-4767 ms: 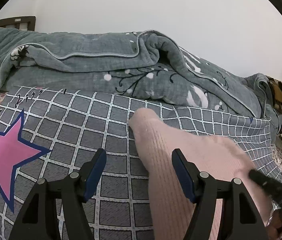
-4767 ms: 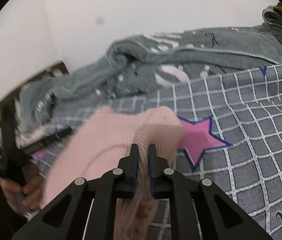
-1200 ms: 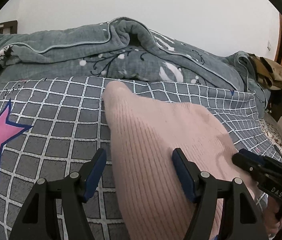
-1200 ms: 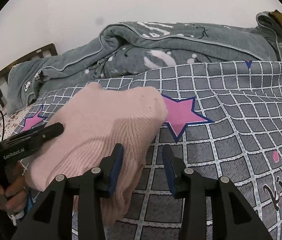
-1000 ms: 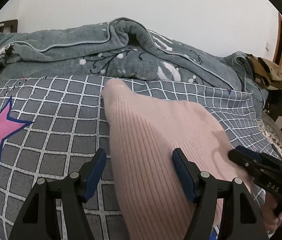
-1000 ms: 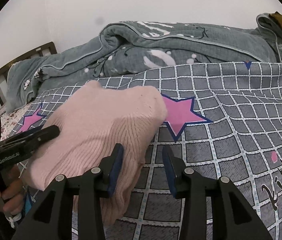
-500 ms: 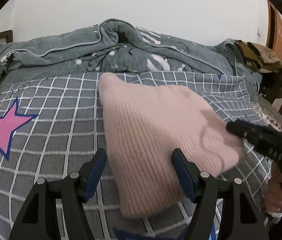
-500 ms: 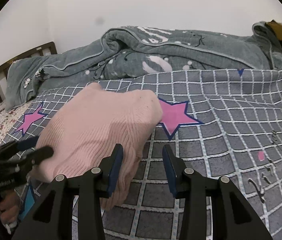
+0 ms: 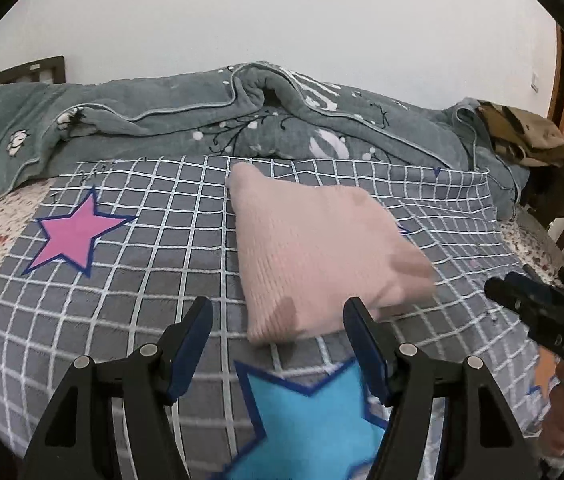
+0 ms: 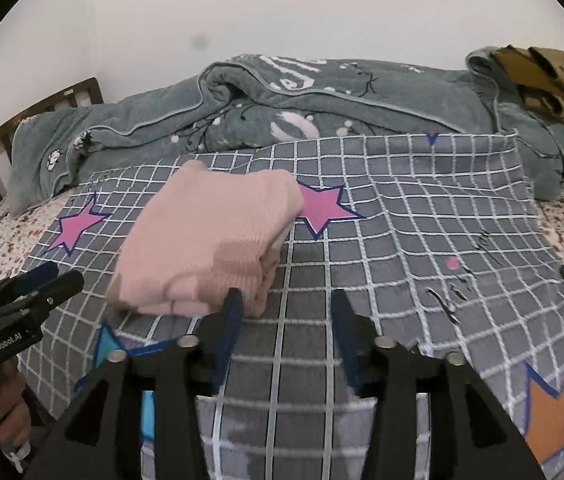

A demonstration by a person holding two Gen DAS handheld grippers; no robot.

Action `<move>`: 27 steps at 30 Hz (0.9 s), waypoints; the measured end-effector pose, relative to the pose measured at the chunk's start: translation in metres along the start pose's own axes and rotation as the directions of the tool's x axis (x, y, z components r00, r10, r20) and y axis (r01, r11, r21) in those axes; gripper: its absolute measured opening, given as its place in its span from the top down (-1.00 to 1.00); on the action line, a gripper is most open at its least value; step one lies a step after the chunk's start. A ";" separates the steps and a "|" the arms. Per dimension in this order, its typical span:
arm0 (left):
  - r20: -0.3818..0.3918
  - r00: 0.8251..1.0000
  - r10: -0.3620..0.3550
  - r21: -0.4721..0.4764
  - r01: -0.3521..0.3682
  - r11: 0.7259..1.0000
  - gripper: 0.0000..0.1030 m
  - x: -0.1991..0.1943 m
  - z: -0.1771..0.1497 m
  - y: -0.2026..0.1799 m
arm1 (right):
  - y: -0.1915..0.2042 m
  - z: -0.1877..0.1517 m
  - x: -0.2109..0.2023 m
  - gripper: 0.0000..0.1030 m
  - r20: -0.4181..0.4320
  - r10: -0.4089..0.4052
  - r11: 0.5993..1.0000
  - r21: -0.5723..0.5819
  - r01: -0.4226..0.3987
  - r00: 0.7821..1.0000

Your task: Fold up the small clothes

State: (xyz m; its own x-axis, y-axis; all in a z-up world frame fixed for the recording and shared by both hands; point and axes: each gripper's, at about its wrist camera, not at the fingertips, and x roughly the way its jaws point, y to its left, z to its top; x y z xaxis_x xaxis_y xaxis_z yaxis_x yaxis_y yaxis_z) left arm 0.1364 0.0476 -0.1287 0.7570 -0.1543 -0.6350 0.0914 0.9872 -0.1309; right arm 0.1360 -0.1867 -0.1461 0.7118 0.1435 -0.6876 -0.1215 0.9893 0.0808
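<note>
Both tongs backed off since earlier | L tongs wide, empty | R tongs wide, empty | pink sweater folded, lying on grid blanket on bed

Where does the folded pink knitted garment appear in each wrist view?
Left wrist view: the folded pink knitted garment lies centre, slightly right, on the grey checked blanket, just beyond the open left hand-held gripper.
Right wrist view: it lies left of centre, ahead-left of the open right hand-held gripper.
Shared landmark: the rumpled grey-green quilt behind it.
</note>
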 end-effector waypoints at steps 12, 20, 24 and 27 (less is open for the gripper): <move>0.067 0.995 0.080 0.002 -0.080 0.997 -0.57 -0.101 -0.004 -0.034 | -0.001 -0.019 -0.105 -0.85 0.103 0.002 1.000 0.007 -0.003 0.995; 0.090 0.992 0.091 0.015 -0.092 0.996 -0.60 -0.135 -0.011 -0.047 | -0.002 -0.030 -0.149 -0.92 0.136 -0.024 1.000 -0.003 0.025 0.990; 0.101 0.991 0.090 0.018 -0.093 0.996 -0.60 -0.144 -0.014 -0.050 | 0.003 -0.033 -0.157 -0.92 0.143 -0.032 0.999 -0.019 0.036 0.989; 0.103 0.991 0.088 0.017 -0.090 0.996 -0.60 -0.146 -0.015 -0.051 | 0.005 -0.034 -0.159 -0.92 0.146 -0.042 0.999 -0.026 0.046 0.988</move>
State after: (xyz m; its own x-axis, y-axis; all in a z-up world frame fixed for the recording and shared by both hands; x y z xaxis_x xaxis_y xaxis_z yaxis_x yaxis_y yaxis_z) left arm 0.0116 0.0187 -0.0405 0.8246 -0.0620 -0.5624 0.0338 0.9976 -0.0603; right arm -0.0011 -0.2055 -0.0610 0.8098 0.1045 -0.5774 -0.1069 0.9938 0.0300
